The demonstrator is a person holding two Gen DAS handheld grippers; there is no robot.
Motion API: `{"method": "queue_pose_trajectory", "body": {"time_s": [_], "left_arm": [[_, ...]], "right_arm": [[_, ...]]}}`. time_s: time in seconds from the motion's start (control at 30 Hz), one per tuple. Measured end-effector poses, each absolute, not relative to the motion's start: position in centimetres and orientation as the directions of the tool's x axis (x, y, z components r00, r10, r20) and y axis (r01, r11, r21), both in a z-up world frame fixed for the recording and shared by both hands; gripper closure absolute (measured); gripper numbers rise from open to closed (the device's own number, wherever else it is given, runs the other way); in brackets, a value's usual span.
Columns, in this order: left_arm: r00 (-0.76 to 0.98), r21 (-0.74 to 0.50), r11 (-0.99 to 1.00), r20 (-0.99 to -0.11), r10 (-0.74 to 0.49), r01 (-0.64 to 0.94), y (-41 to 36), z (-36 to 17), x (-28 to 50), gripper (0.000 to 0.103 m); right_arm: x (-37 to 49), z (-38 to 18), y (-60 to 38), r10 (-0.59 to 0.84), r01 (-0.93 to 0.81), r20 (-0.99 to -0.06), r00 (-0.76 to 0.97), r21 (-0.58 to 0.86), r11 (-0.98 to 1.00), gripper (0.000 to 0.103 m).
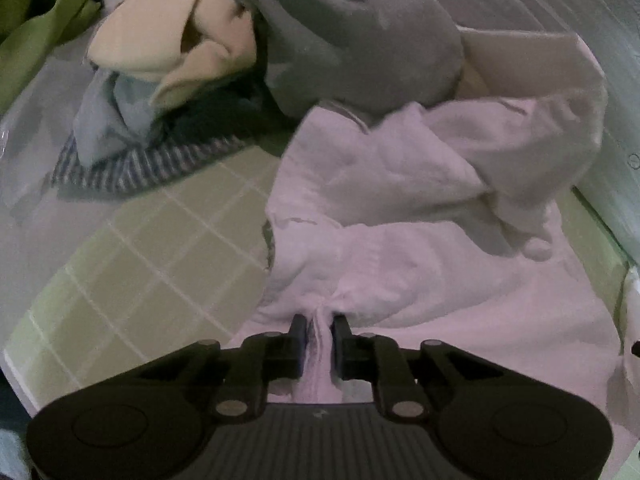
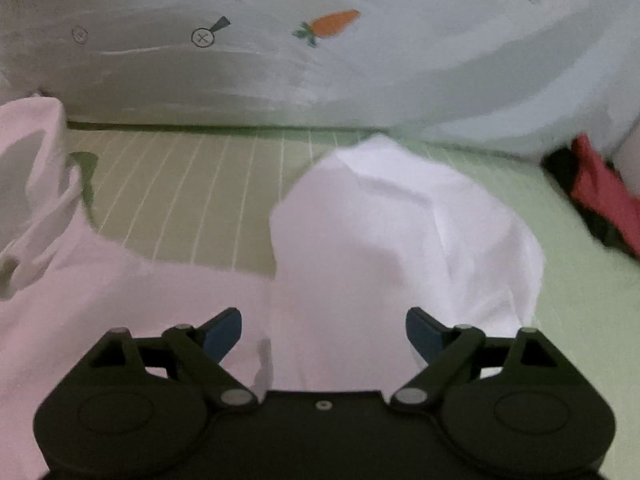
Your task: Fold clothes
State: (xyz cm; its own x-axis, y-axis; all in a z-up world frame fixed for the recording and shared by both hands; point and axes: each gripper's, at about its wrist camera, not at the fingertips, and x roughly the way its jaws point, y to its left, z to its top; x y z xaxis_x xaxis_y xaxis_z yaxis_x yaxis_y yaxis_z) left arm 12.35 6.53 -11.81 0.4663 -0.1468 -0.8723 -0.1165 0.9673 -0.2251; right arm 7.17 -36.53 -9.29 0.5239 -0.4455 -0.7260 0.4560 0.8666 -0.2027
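A: What is the left gripper (image 1: 319, 326) doing?

B: Its jaws are clamped on a bunched pinch of the white garment (image 1: 420, 216), with the cloth squeezed into a narrow ridge between the two fingers.

A: And where does that garment lie?

B: On the green checked sheet (image 1: 160, 248), spread in rumpled folds across the right part of it and reaching toward its far edge. In the left wrist view a cuffed sleeve end sticks out on the right.

A: The right gripper (image 2: 323, 330)?

B: Its jaws stand wide apart, blue pads showing, holding nothing. It hovers over the same white cloth, and a raised hump of the fabric sits just ahead of the fingers.

A: What else is on the sheet?

B: A heap at the far left corner: a grey garment (image 1: 360, 32), a cream piece (image 1: 160, 40), pale blue cloth (image 1: 108, 116) and a striped piece (image 1: 140, 164) under them. The grey one touches the white garment's far end.

A: Behind it all?

B: A pale quilt with carrot print (image 2: 328, 24) lies along the far edge, and something red and black (image 2: 600, 196) lies at the right edge.
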Motion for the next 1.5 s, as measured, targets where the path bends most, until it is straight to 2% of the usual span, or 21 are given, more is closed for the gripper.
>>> {"method": "queue_pose_trajectory", "body": {"time_s": [0.13,0.17,0.23,0.27,0.3,0.47,0.57,0.6,0.7,0.73,0.8,0.87,0.9,1.03,1.13,1.17,1.2,1.23,1.27,1.43,1.5], "left_arm": [[0.465,-0.22,0.97,-0.873,-0.149,-0.102,6.6,-11.8,12.5,0.087],[0.464,-0.218,0.971,-0.873,-0.149,-0.098,6.6,-11.8,12.6,0.087],[0.463,-0.216,0.972,-0.873,-0.15,-0.091,6.7,-11.8,12.7,0.087],[0.463,-0.215,0.973,-0.873,-0.151,-0.088,6.7,-11.8,12.7,0.087],[0.463,-0.213,0.973,-0.874,-0.151,-0.084,6.7,-11.8,12.8,0.087],[0.463,-0.208,0.975,-0.874,-0.15,-0.075,6.7,-11.9,12.8,0.086],[0.468,-0.178,0.98,-0.876,-0.118,-0.085,6.0,-11.7,12.1,0.083],[0.47,-0.165,0.982,-0.877,-0.104,-0.089,5.7,-11.6,11.8,0.083],[0.482,-0.132,0.985,-0.874,-0.062,-0.112,5.2,-10.6,10.8,0.077],[0.487,-0.118,0.986,-0.872,-0.045,-0.121,5.0,-10.1,10.2,0.072],[0.496,-0.091,0.986,-0.869,-0.011,-0.138,4.6,-9.1,9.0,0.057],[0.508,-0.089,0.983,-0.861,0.004,-0.159,3.7,-8.1,7.5,0.035],[0.514,-0.091,0.981,-0.857,0.01,-0.17,3.2,-7.6,6.8,0.031],[0.52,-0.077,0.985,-0.854,0.015,-0.156,-0.1,-6.7,4.1,0.025],[0.506,-0.093,0.987,-0.862,-0.014,-0.132,-2.9,-7.1,2.5,0.025],[0.498,-0.103,0.987,-0.867,-0.028,-0.124,-3.6,-7.4,2.1,0.025],[0.489,-0.106,0.988,-0.871,-0.037,-0.115,-4.4,-7.5,1.7,0.025],[0.488,-0.101,0.989,-0.872,-0.038,-0.105,-5.3,-7.6,1.2,0.025],[0.486,-0.096,0.991,-0.873,-0.038,-0.094,-6.1,-7.7,0.6,0.025],[0.476,-0.09,0.991,-0.879,-0.033,-0.096,-9.4,-8.6,-1.0,0.025],[0.468,-0.09,0.991,-0.883,-0.035,-0.097,-10.5,-9.0,-1.5,0.025]], "right_arm": [[11.2,-12.1,-37.4,-0.558,0.446,-0.734,0.386,-0.382,0.81,0.013],[11.4,-12.6,-37.9,-0.557,0.437,-0.741,0.375,-0.388,0.811,0.018],[9.7,-12.3,-38.6,-0.538,0.456,-0.746,0.392,-0.35,0.818,0.042],[8.7,-12.1,-39.0,-0.528,0.468,-0.748,0.402,-0.328,0.821,0.073],[7.8,-11.9,-39.3,-0.518,0.479,-0.749,0.412,-0.306,0.823,0.086],[-2.0,-8.9,-40.7,-0.603,0.617,-0.689,0.401,-0.283,0.734,0.094],[-7.4,-9.6,-42.3,-0.556,0.666,-0.762,0.333,-0.228,0.71,0.09],[-8.3,-10.0,-42.3,-0.547,0.655,-0.777,0.312,-0.241,0.716,0.083],[-9.5,-10.1,-41.7,-0.528,0.604,-0.793,0.304,-0.268,0.751,0.075],[-9.5,-9.6,-41.3,-0.531,0.585,-0.781,0.328,-0.273,0.764,0.068],[-9.3,-8.4,-40.9,-0.534,0.552,-0.747,0.396,-0.271,0.789,0.037],[-8.3,-6.9,-40.9,-0.509,0.513,-0.697,0.505,-0.231,0.826,0.019],[-7.4,-6.4,-41.0,-0.488,0.487,-0.683,0.544,-0.216,0.846,0.014],[-3.2,-7.2,-41.9,-0.415,0.362,-0.679,0.605,-0.23,0.903,0.012],[-0.6,-9.9,-42.9,-0.371,0.286,-0.74,0.56,-0.248,0.926,0.013],[0.0,-10.9,-43.2,-0.356,0.264,-0.764,0.538,-0.248,0.932,0.022],[0.1,-11.3,-44.1,-0.333,0.258,-0.777,0.535,-0.225,0.94,0.059],[-0.6,-10.8,-45.4,-0.319,0.287,-0.77,0.553,-0.183,0.94,0.081],[-1.7,-10.0,-46.6,-0.31,0.324,-0.756,0.577,-0.137,0.936,0.096],[-12.1,-3.0,-53.4,-0.452,0.549,-0.591,0.668,-0.018,0.836,0.098],[-16.9,-2.1,-56.3,-0.472,0.616,-0.589,0.656,0.057,0.786,0.096]]}}
